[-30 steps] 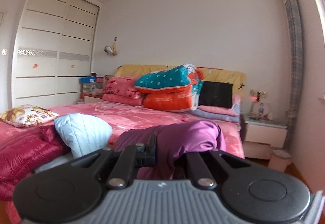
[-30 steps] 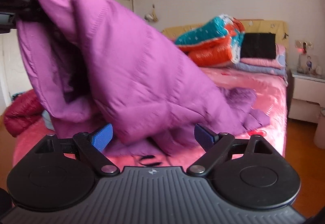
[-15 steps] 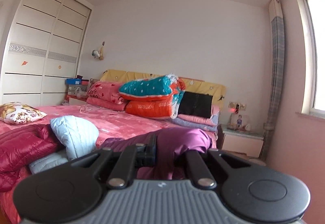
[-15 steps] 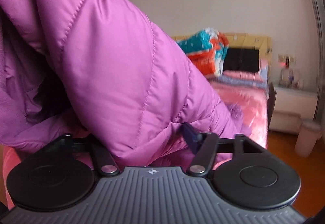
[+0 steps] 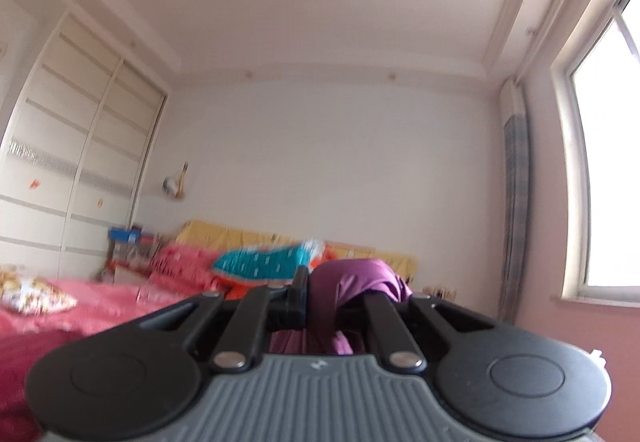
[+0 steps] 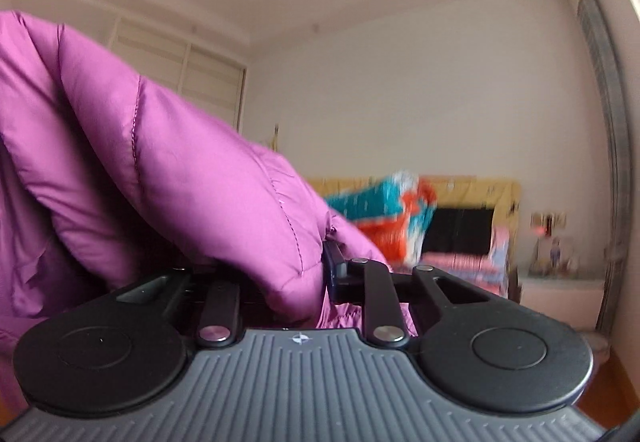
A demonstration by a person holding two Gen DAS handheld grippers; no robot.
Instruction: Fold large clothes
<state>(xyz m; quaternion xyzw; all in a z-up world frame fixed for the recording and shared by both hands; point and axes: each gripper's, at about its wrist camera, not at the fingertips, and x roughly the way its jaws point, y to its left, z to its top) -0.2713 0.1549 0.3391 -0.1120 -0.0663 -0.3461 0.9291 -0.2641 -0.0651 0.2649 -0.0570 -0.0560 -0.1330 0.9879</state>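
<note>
Above the bed, both grippers hold one purple jacket (puffy, quilted): left gripper and right gripper jaws clamped on its fabric.

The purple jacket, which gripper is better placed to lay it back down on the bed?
Probably the left. The left gripper pinches only a small bunch of the purple jacket, while the right gripper is draped in its bulk. Both are shut on it.
</note>
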